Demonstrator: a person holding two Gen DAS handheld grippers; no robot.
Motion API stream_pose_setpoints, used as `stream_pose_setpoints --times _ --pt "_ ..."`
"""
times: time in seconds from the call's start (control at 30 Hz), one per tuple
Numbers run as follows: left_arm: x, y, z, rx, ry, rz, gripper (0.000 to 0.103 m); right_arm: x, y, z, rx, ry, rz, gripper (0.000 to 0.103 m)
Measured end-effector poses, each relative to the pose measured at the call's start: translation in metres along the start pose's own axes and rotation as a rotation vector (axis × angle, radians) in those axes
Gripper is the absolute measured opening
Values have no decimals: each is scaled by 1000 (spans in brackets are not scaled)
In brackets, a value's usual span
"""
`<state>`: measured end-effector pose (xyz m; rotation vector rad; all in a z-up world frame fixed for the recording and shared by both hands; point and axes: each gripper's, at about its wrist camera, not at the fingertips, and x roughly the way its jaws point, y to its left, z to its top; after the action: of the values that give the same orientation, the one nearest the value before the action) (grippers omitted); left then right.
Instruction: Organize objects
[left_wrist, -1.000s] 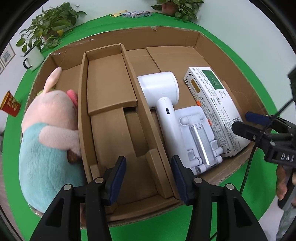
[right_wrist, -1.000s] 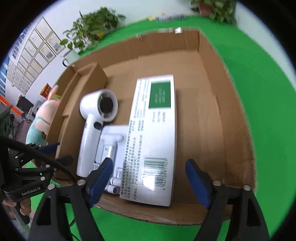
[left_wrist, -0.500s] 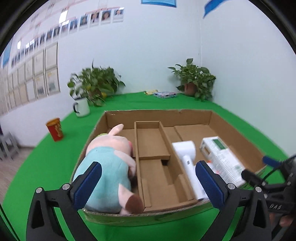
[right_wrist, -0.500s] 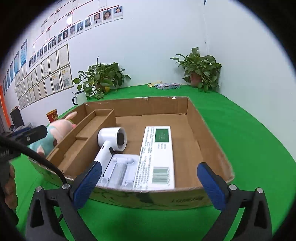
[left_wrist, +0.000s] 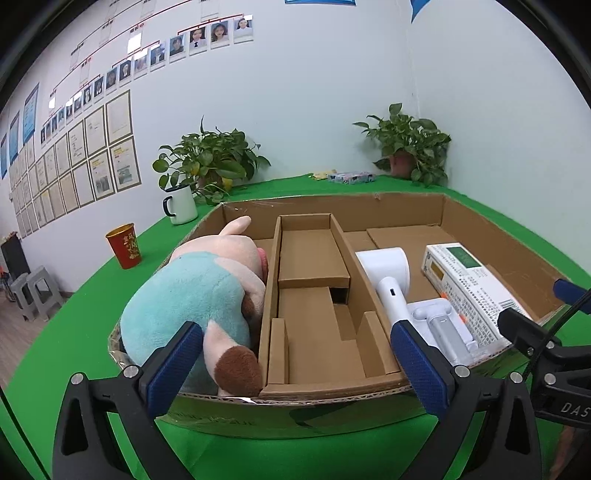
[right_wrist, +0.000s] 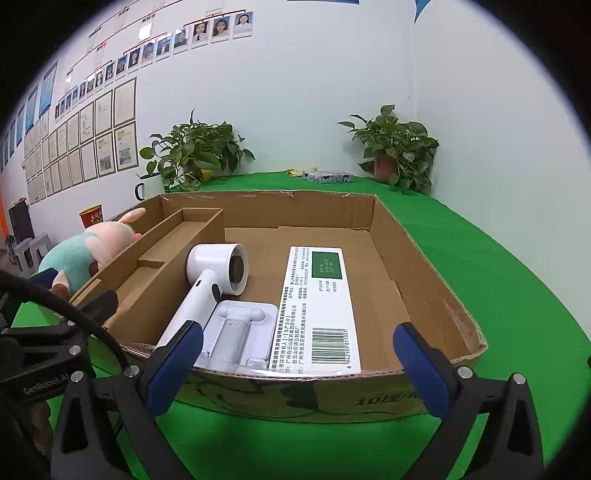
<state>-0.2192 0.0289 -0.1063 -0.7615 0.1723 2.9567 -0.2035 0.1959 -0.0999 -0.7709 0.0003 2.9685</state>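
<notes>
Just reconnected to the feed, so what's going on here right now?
Both claws, left and right, are wide open, holding nothing, in front of the cardboard box. Inside lie a plush pig, a white hair dryer, a white stand and a printed carton; the middle divider section is empty.

An office room served as the setting. Rows of framed certificates (left_wrist: 92, 155) and staff portrait photos (left_wrist: 207, 35) linked like an organisation chart covered the white wall (left_wrist: 314, 92) behind a table draped in green cloth (left_wrist: 74, 325). Two potted plants (left_wrist: 210, 158) stood at the table's far edge against that wall, grey stools (left_wrist: 35, 295) beside it.
</notes>
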Motion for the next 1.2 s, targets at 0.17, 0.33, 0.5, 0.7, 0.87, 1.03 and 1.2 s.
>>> stream_pose_setpoints --times 0.17,0.33,0.5,0.7,0.87,1.03,1.2 --pt "7 -3 1 19 21 14 103 3 3 0 -16 12 -24 103" --pt "8 -2 1 21 21 11 103 3 3 -1 -21 15 -26 103" --pt "12 -5 2 28 29 23 103 3 2 -2 -21 15 -25 103" --pt "14 -6 1 24 30 21 103 3 2 -2 -23 15 -28 103" --pt "15 -7 1 21 31 19 103 3 1 -2 -23 16 -29 103" --pt "17 -7 1 16 33 14 103 3 1 -2 -23 16 -28 103" --pt "17 -7 1 15 32 15 103 3 1 -2 -23 16 -28 103"
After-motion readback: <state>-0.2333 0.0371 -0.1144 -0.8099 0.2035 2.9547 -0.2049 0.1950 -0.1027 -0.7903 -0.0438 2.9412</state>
